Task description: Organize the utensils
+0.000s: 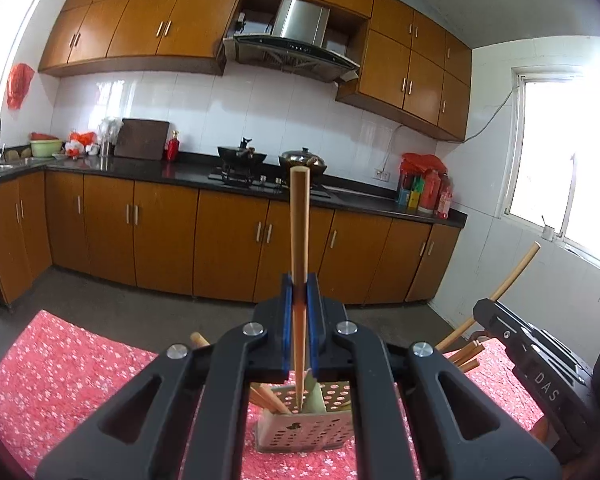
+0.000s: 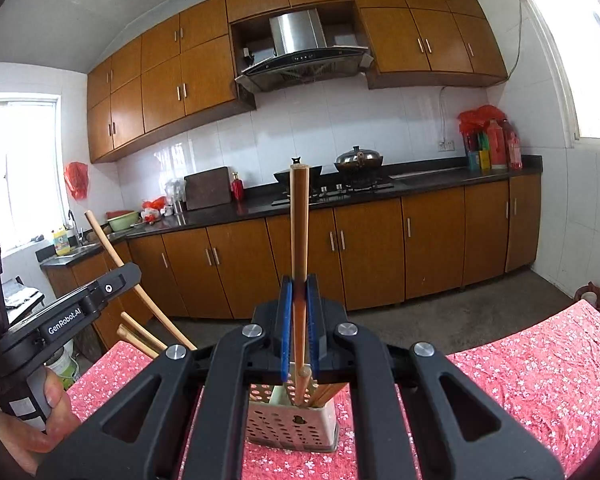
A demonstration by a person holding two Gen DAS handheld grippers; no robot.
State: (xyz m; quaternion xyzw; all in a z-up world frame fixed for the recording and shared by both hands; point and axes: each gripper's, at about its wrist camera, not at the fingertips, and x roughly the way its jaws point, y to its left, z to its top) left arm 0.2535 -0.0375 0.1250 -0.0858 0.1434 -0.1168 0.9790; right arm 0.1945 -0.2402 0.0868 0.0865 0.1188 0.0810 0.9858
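Over the pink floral tablecloth (image 1: 60,360), each gripper's jaws clench one upright chopstick above the perforated holder (image 1: 304,432).

Both wrist cameras look level along their tongs, close above the perforated chopstick holder (image 1: 304,420), sharing the kitchen cabinets (image 2: 380,256) beyond.

My two grippers crowd same holder (image 1: 306,428); leaning chopsticks (image 2: 140,336) fan out toward left gripper (image 2: 112,280), blocking that side. Red tablecloth (image 2: 540,380) to right lies open, floor beyond open too.
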